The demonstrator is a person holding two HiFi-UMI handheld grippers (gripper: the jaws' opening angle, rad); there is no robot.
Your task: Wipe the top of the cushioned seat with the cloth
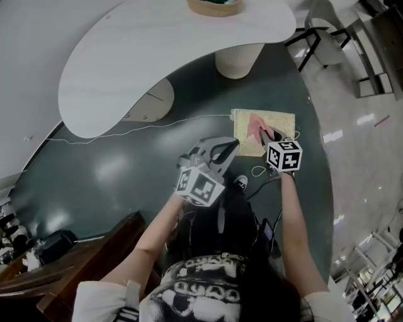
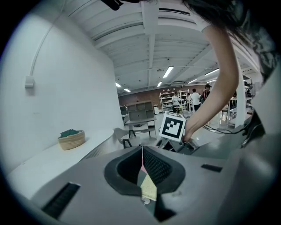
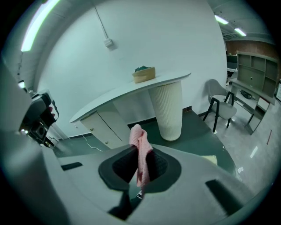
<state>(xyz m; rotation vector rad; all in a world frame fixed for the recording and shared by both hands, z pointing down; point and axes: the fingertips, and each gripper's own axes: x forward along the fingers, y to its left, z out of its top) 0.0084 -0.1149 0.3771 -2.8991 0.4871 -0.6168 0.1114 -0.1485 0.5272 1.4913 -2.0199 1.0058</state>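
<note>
The right gripper is clenched on the cloth. In the right gripper view a pink fold of the cloth stands up from between the closed jaws of that gripper.

From the head view the rest of the cloth lies spread on the top of the seat, over its left half. The gripper sits at the cloth's near end, over the seat's near edge.

The seat is a pale yellow square cushion on the dark green floor. It lies just off the near edge of the white table, toward the table's right end and close to its ribbed leg.

The left gripper is just beside the seat's near left corner, apart from the cloth. In its own view the left gripper's jaws are pressed together with nothing between them. Slivers of pink and yellow show in the slit below them.

By count there is one cloth, one seat and two grippers, each with one marker cube. There is one table, with one woven basket at its far edge near the right end. One thin white cable runs across the floor from the left up to the seat.
</note>
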